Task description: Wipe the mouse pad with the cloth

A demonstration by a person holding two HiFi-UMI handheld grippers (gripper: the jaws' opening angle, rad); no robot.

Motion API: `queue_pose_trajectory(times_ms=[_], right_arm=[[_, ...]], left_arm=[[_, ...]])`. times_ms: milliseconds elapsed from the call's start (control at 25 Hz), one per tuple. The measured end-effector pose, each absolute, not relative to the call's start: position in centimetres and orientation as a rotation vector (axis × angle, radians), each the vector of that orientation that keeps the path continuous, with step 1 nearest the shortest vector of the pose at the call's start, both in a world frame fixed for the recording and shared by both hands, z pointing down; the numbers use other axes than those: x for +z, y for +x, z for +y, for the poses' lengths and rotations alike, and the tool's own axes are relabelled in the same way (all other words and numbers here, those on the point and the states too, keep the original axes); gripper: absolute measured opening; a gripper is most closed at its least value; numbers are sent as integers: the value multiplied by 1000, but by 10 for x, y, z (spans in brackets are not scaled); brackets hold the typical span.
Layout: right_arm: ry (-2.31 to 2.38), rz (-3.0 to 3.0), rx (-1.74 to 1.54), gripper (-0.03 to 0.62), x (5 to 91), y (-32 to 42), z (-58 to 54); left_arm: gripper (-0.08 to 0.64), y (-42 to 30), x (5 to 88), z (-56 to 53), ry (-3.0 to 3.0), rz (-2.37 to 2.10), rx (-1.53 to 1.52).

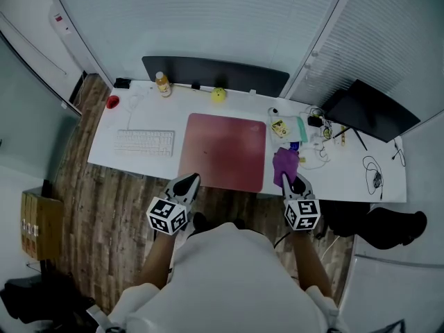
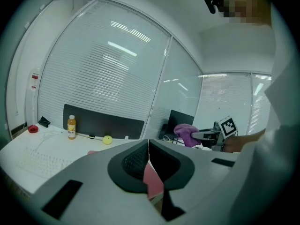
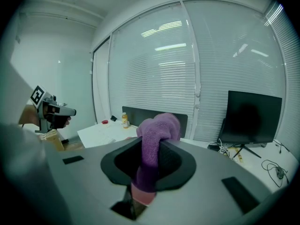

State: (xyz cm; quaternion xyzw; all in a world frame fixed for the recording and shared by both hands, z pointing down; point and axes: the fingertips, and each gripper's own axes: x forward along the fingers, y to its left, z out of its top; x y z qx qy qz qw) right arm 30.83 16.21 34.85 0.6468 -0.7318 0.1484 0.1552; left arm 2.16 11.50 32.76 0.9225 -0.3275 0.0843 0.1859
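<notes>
We held the right gripper [image 3: 152, 159] pinched on the purple cloth [image 3: 158, 132] — the fabric ran up between the two jaws, bunched over their tips and hung down below them. In the head view the cloth sat just beside the right edge of the red mouse pad [image 1: 223, 151], near its front right corner, over the white desk [image 1: 118, 157]. We could not tell whether it touched the desk.

Our left gripper [image 2: 149, 154] had its jaws pressed together with only a thin seam between them and nothing caught there. A sliver of the red pad showed below the seam. In the head view the left gripper's tips lay at the pad's front left corner, well apart from the right gripper, with the pad's front edge between the two.

The mouse pad lay flat in the middle of the desk. A white keyboard [image 1: 144, 142] lay just beside it to the left. Along the back of the desk stood an orange bottle [image 1: 162, 84] — a small yellow ball [image 1: 218, 95] lay to its right, near the pad's back edge, and a red object [image 1: 113, 102] sat near the far left corner. To the right of the pad were loose cables [image 1: 319, 151] and small items, and behind them a dark monitor [image 1: 368, 109].
</notes>
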Motion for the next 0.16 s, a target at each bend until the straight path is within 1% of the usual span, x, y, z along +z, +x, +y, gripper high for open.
queue_pose_trajectory(times_ms=[160], right_arm=[[1845, -2103, 426, 83, 348, 307, 158]], left_arm=[[18, 23, 328, 111, 2599, -919, 237]])
